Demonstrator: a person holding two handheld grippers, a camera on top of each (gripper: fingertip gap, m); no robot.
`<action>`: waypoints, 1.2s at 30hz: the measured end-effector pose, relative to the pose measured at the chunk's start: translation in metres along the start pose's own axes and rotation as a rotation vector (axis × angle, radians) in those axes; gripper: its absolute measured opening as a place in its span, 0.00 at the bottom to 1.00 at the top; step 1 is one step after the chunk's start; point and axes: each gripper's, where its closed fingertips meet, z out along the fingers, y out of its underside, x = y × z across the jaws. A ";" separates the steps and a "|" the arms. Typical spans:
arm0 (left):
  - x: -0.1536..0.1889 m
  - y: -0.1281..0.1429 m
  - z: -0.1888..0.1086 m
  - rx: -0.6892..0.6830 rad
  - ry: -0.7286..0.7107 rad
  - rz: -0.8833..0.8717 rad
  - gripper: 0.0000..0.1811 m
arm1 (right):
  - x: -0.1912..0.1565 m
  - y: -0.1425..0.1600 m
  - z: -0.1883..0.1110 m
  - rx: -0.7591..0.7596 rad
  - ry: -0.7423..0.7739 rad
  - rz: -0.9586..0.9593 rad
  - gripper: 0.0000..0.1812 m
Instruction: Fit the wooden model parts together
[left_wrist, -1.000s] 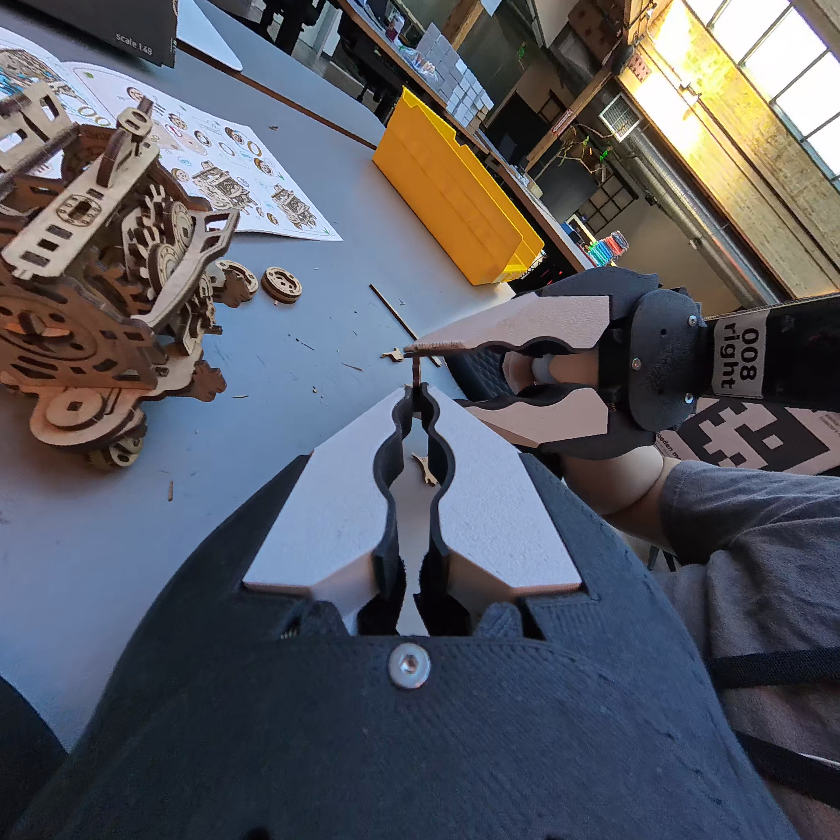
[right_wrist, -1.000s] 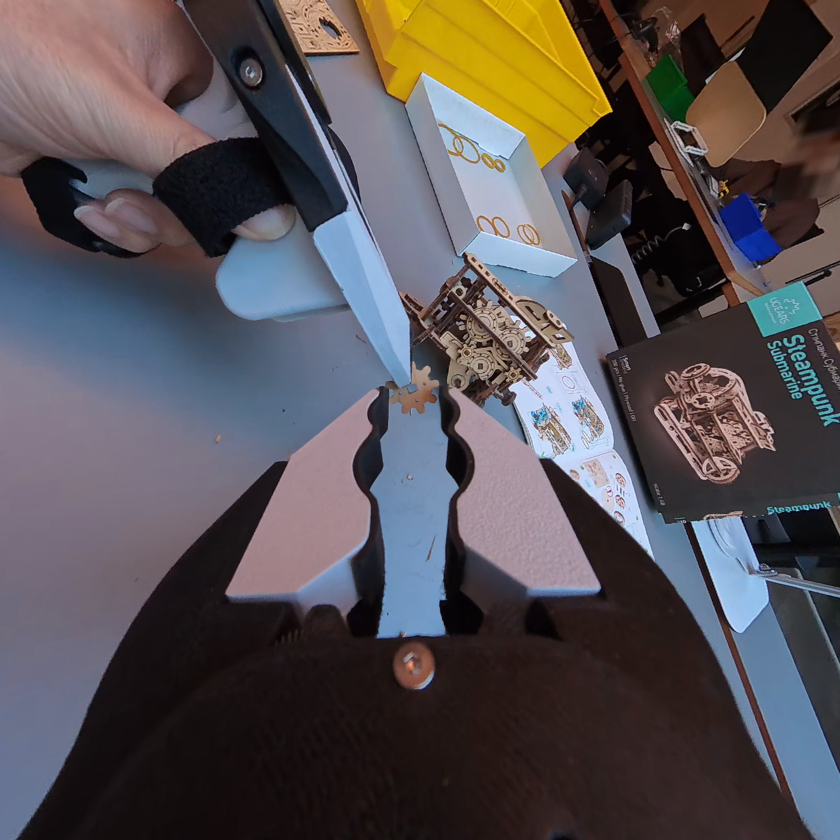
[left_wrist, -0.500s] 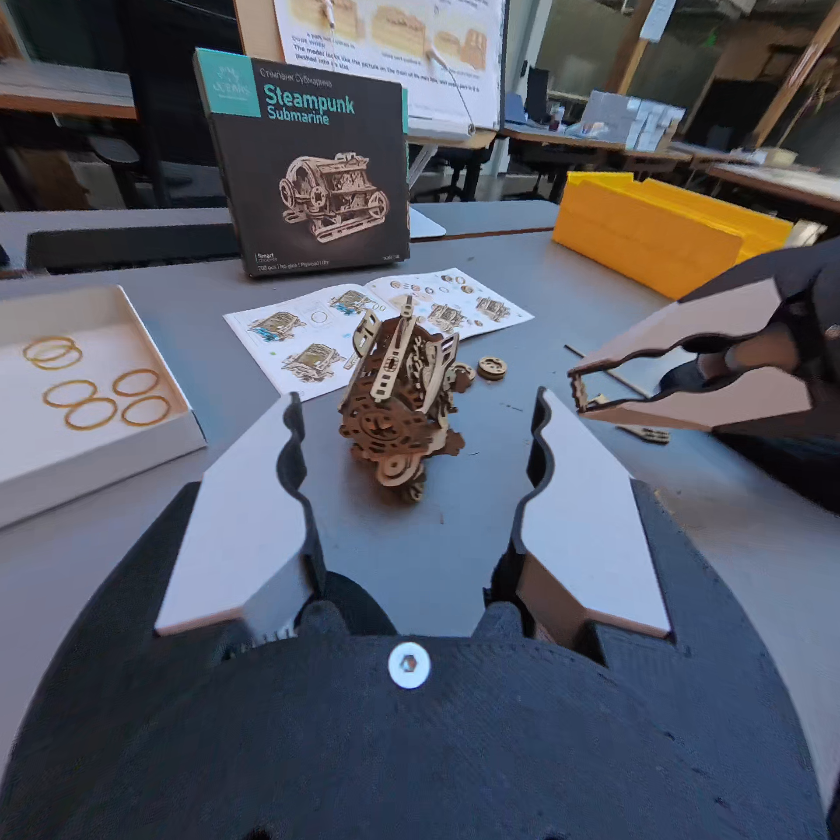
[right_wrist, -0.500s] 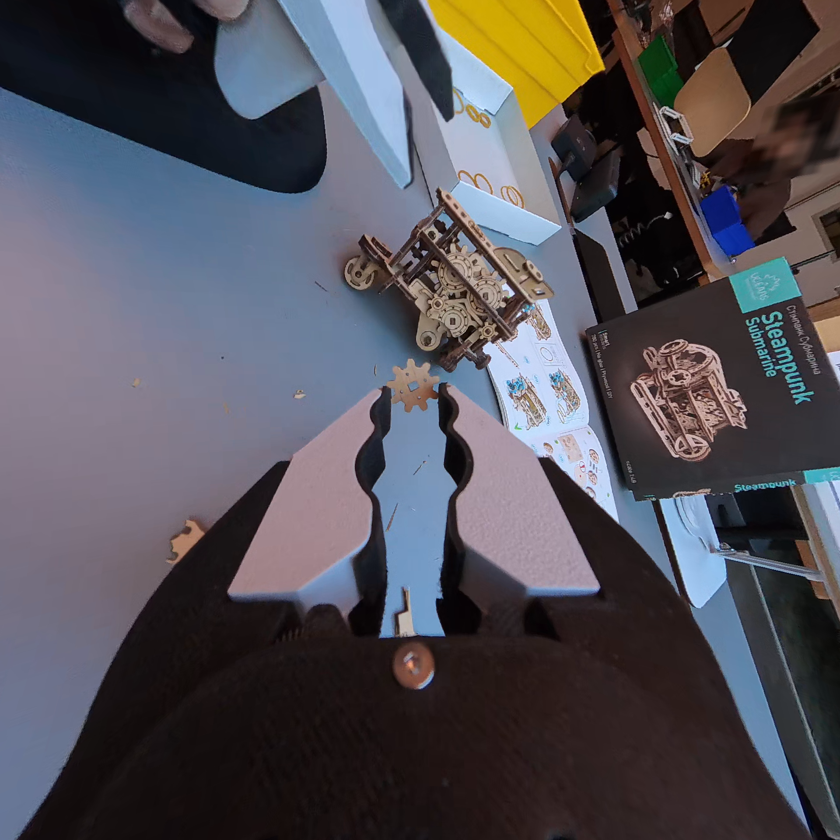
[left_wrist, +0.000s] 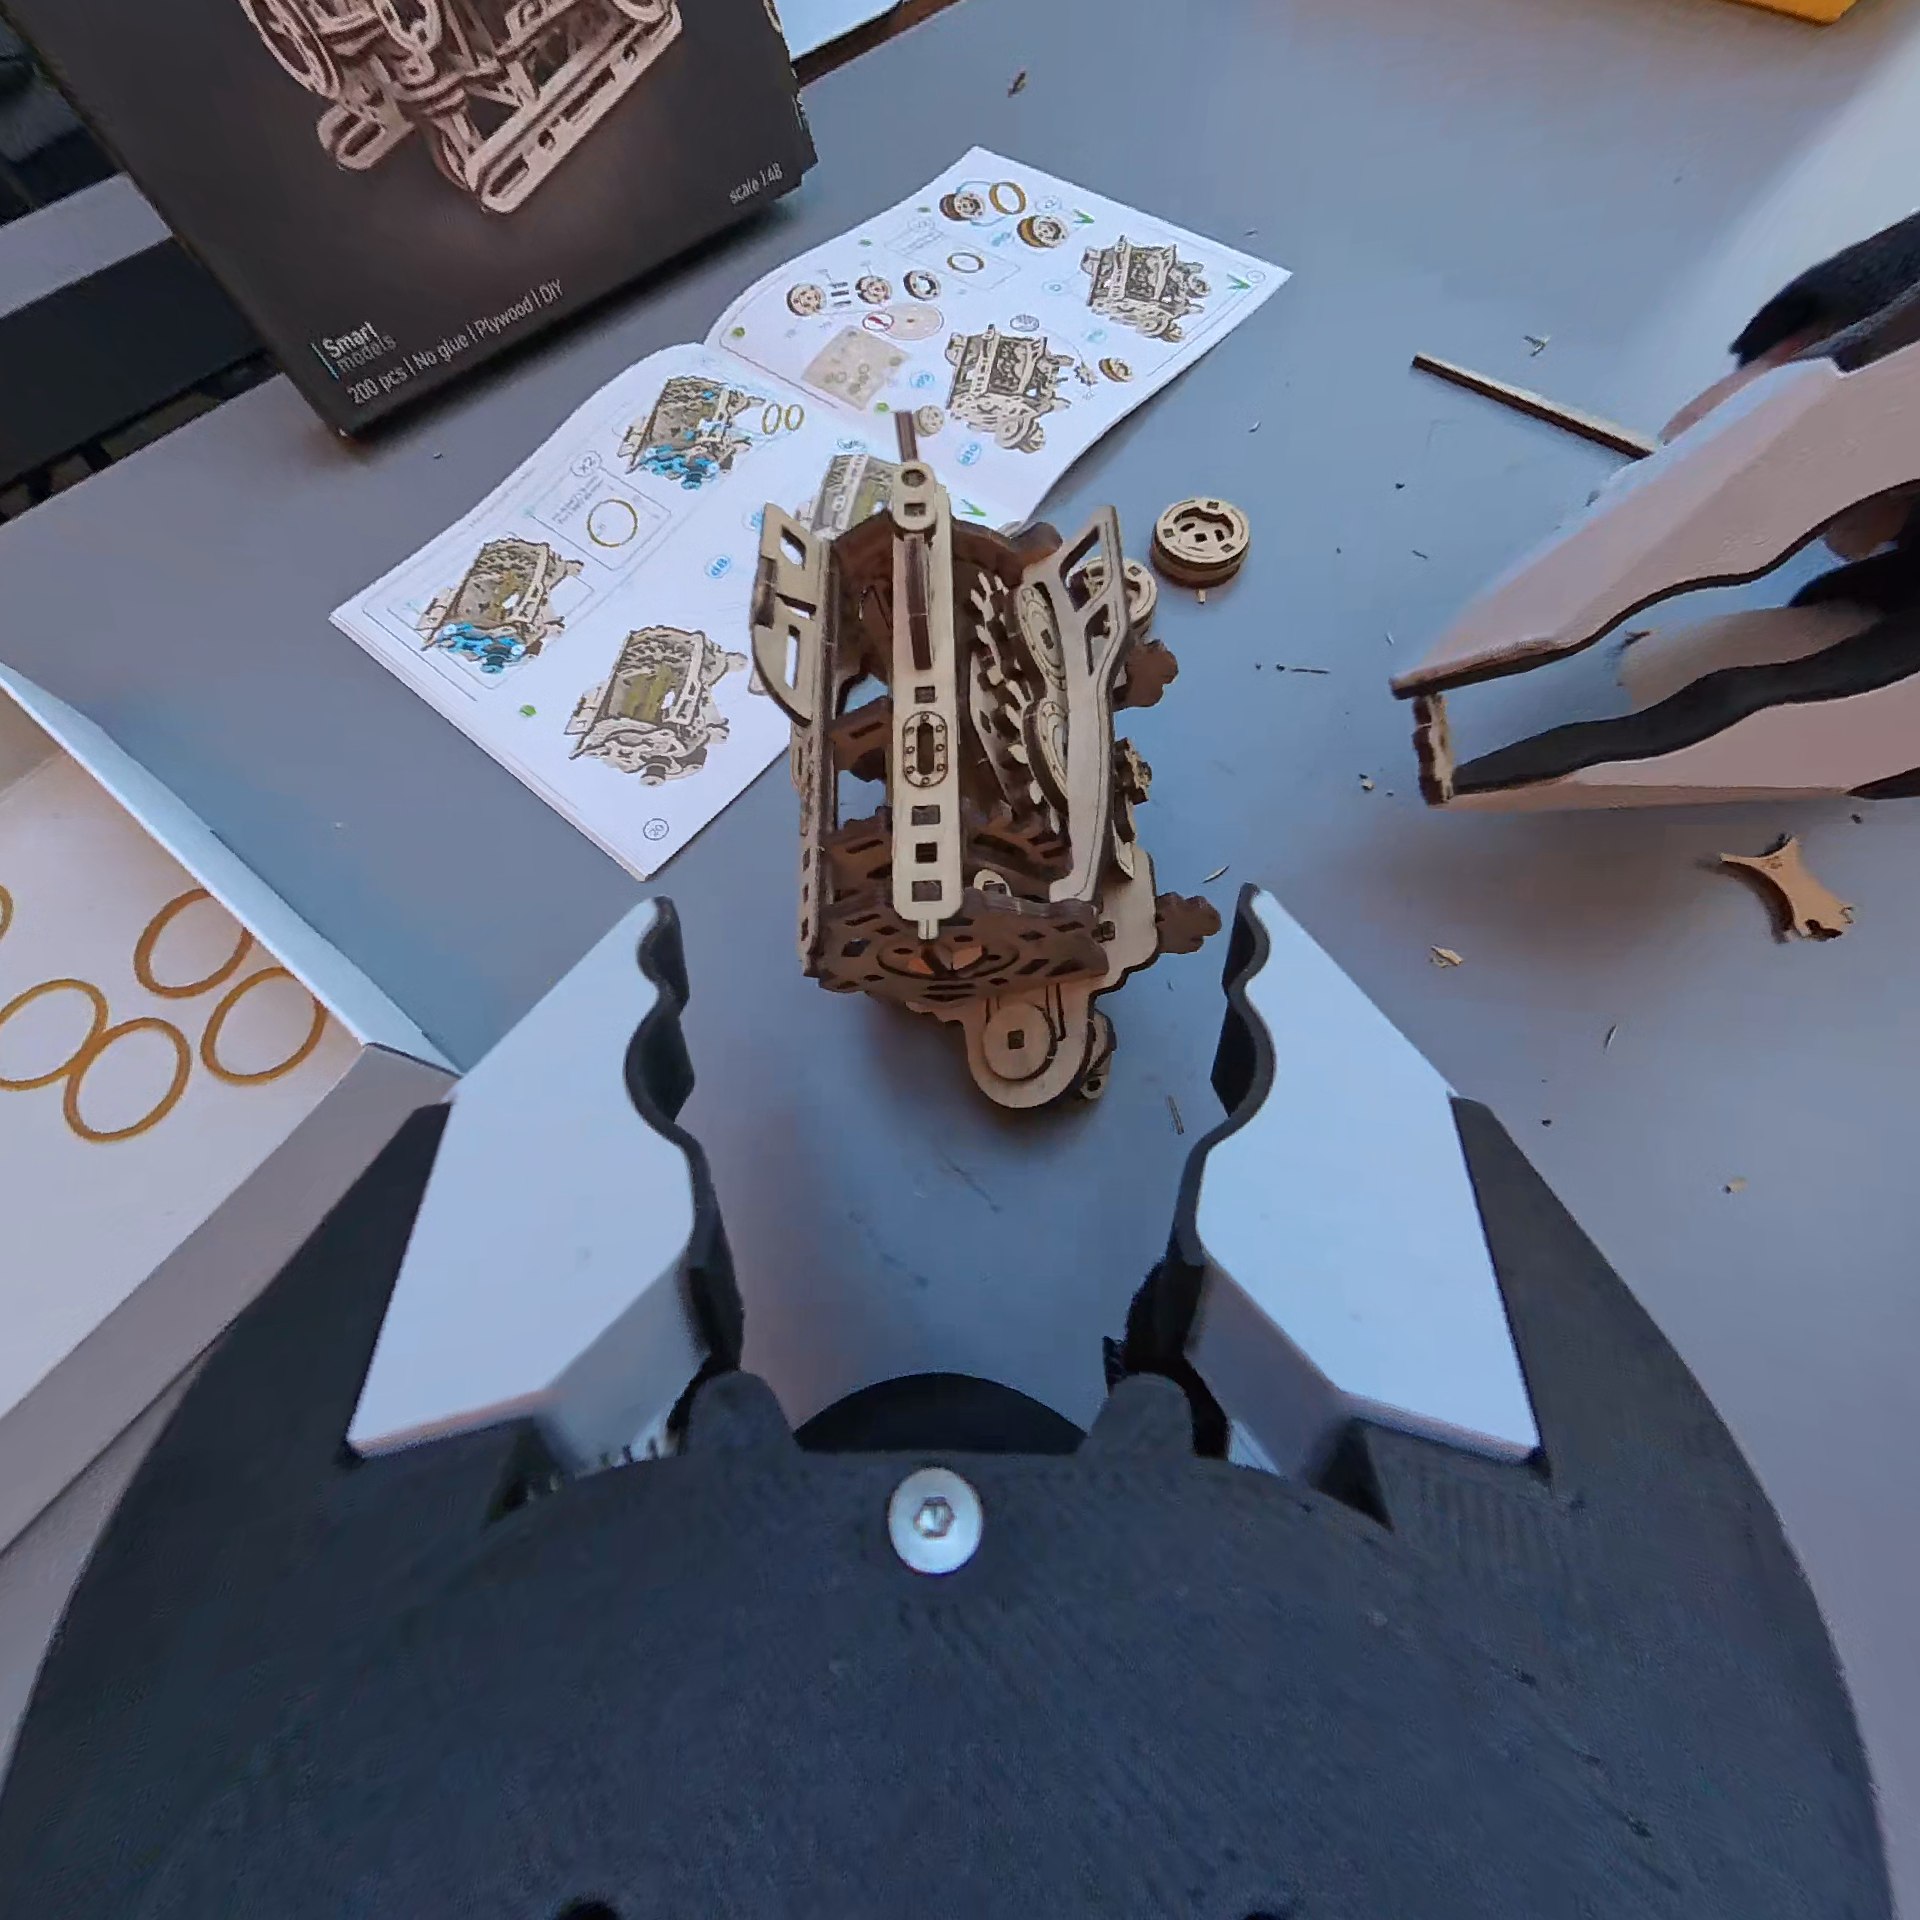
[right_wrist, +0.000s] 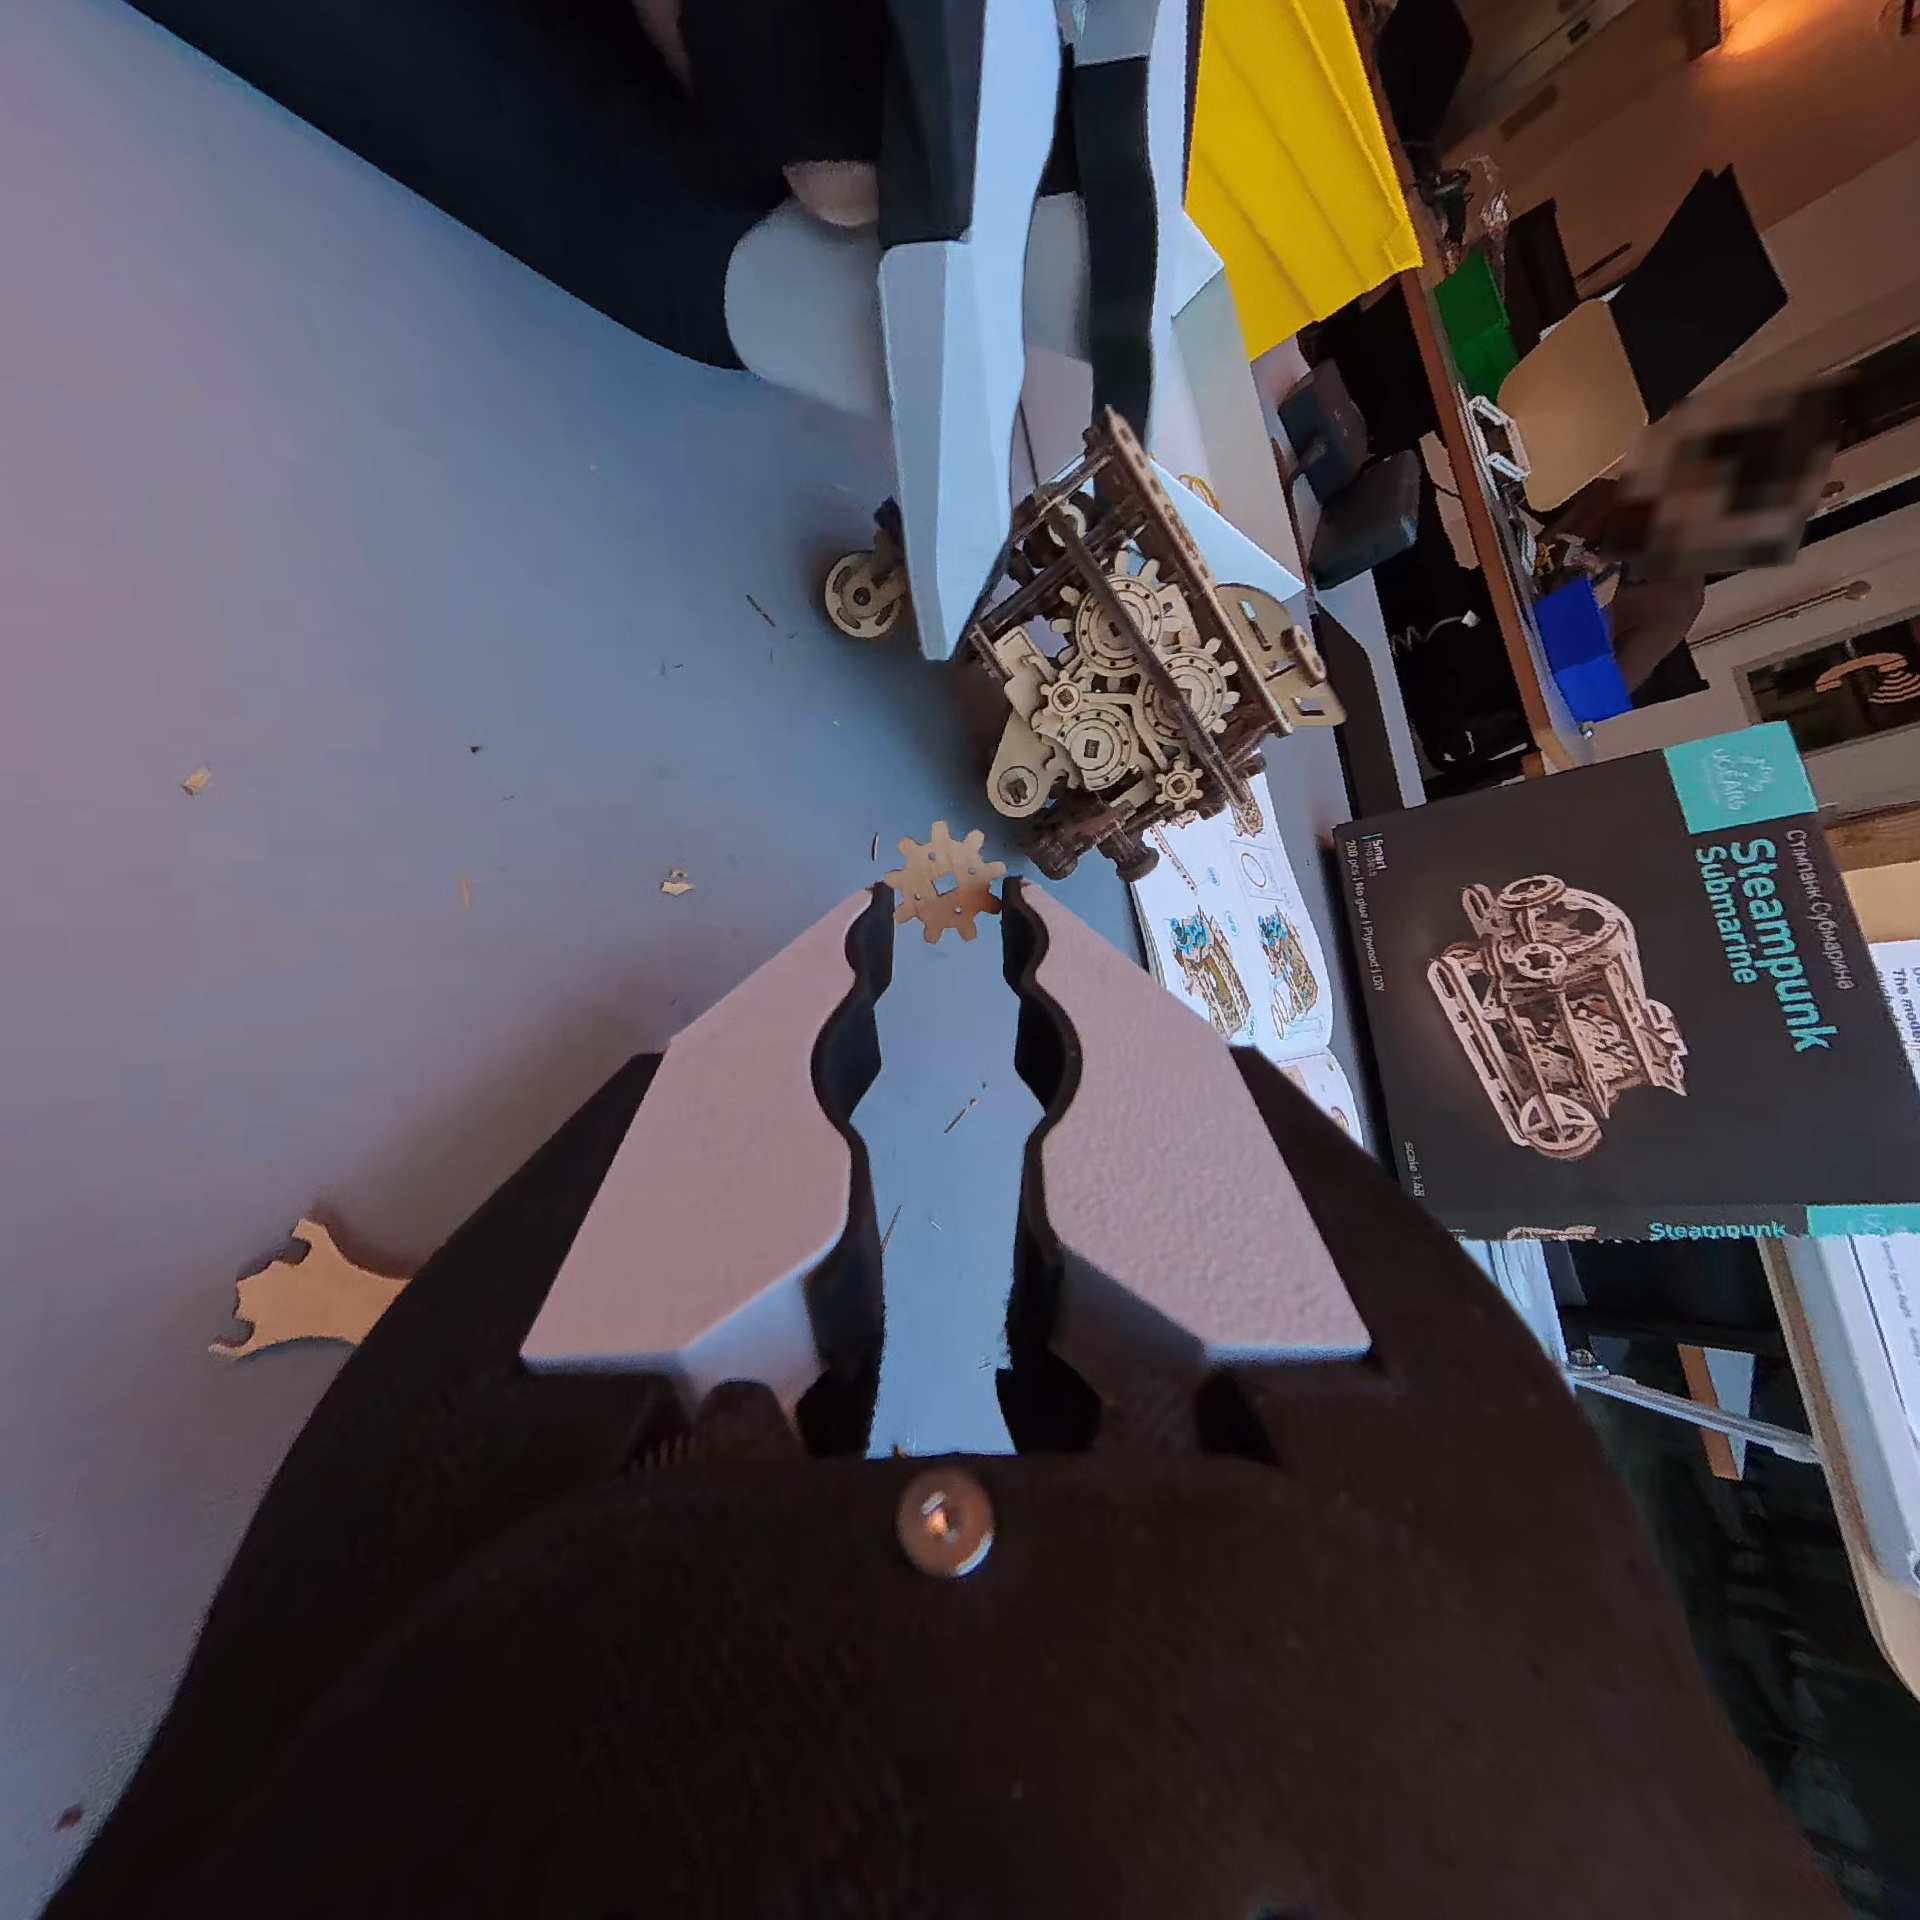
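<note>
While right gripper (right_wrist: 943, 902) pinches small gear (right_wrist: 943, 881), left gripper (left_wrist: 951, 920) hangs wide open, empty, near model (left_wrist: 961, 769).

A grey tabletop (right_wrist: 364, 520) lies in low warm light. Beyond its far edge stand a yellow bin (right_wrist: 1299, 177), a wooden workbench (right_wrist: 1475, 436), a pale chair (right_wrist: 1569, 405) and blue boxes (right_wrist: 1579, 644).
</note>
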 end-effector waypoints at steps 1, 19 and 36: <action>0.001 0.000 0.000 -0.002 0.018 -0.014 0.54 | 0.000 0.001 0.002 0.001 -0.003 -0.003 0.11; 0.001 -0.009 -0.008 0.060 0.317 -0.351 0.28 | 0.016 -0.006 0.032 0.100 0.020 -0.099 0.11; -0.006 -0.009 -0.008 0.035 0.428 -0.432 0.28 | 0.025 -0.006 0.048 0.088 0.051 -0.254 0.11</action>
